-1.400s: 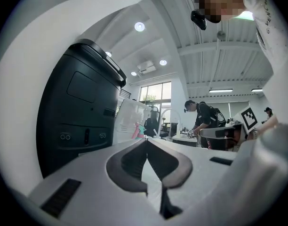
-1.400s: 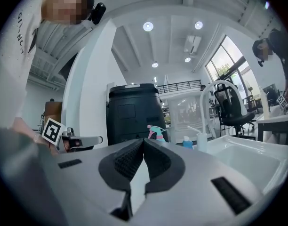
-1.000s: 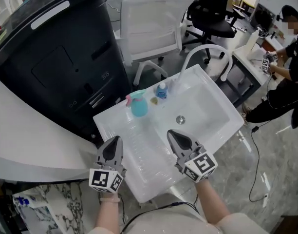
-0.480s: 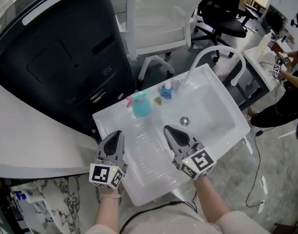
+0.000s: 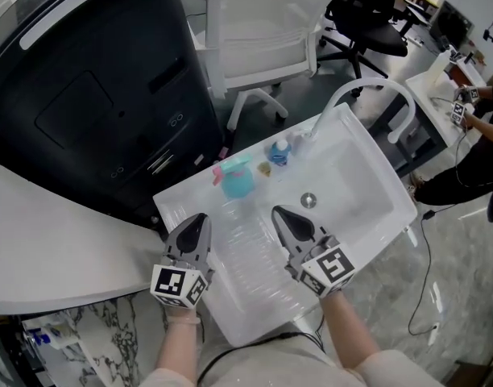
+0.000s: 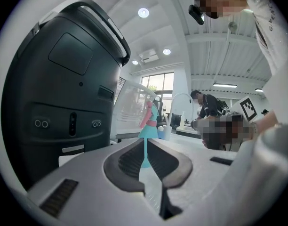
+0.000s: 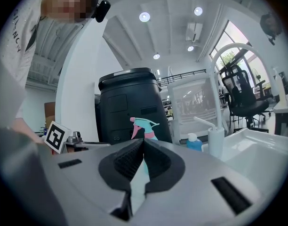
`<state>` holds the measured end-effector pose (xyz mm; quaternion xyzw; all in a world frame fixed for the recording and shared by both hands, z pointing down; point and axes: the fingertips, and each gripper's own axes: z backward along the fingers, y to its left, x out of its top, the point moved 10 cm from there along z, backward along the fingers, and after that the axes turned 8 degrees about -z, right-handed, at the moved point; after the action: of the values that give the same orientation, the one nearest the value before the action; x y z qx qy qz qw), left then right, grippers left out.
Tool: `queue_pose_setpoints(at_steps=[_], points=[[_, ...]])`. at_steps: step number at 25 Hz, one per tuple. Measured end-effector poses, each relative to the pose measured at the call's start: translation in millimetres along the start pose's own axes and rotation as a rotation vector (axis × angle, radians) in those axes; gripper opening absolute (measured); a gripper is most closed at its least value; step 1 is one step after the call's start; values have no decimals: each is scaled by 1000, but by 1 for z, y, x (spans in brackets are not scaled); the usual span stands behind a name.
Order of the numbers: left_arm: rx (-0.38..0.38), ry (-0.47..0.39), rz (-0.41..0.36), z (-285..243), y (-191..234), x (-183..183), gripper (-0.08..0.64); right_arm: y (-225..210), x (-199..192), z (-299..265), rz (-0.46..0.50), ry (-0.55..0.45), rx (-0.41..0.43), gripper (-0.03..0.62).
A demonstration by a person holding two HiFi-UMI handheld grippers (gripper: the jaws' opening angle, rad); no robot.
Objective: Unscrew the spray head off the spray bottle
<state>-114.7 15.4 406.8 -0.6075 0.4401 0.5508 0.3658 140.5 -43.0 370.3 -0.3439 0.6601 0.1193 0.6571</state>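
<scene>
A teal spray bottle [image 5: 237, 181] with a pink spray head [image 5: 217, 169] stands upright at the back left of the white sink unit [image 5: 367, 160]. Both gripper views show it straight ahead past the jaws, as the spray bottle [image 6: 149, 124] and the spray bottle [image 7: 145, 128]. My left gripper [image 5: 196, 220] hovers over the ribbed drainboard, short of the bottle, its jaws shut and empty. My right gripper [image 5: 278, 214] is level with it to the right, also shut with nothing held. Neither touches the bottle.
A small blue-capped bottle [image 5: 279, 151] and a white dispenser [image 7: 214, 140] stand behind the basin by the arched faucet [image 5: 367, 95]. A tall black bin [image 5: 85, 95] is at the left, a white chair [image 5: 271, 39] behind, a drain [image 5: 308, 201] in the basin.
Both grippers have edged forward over the drainboard toward the spray bottle. The head camera shifted, so the sink sits slightly lower right in view.
</scene>
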Motion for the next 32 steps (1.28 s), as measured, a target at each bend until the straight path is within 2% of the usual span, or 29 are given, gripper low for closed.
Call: queue_pose_setpoints(at_steps=[3, 7, 12, 20, 25, 32], points=[[-36, 8, -5, -12, 5, -1, 18, -2, 3, -5, -3, 1, -25, 5], [-110, 23, -8, -31, 12, -2, 186, -6, 2, -13, -14, 0, -56, 5], [-189, 53, -45, -56, 12, -5, 276, -10, 0, -20, -23, 0, -87, 5], [-224, 118, -172, -97, 7, -14, 351, -13, -4, -34, -34, 4, -103, 5], [-206, 127, -248, -116, 3, -16, 357, -10, 1, -42, -37, -9, -102, 5], [-200, 102, -291, -132, 1, -16, 357, -6, 10, -61, -53, -25, -27, 6]])
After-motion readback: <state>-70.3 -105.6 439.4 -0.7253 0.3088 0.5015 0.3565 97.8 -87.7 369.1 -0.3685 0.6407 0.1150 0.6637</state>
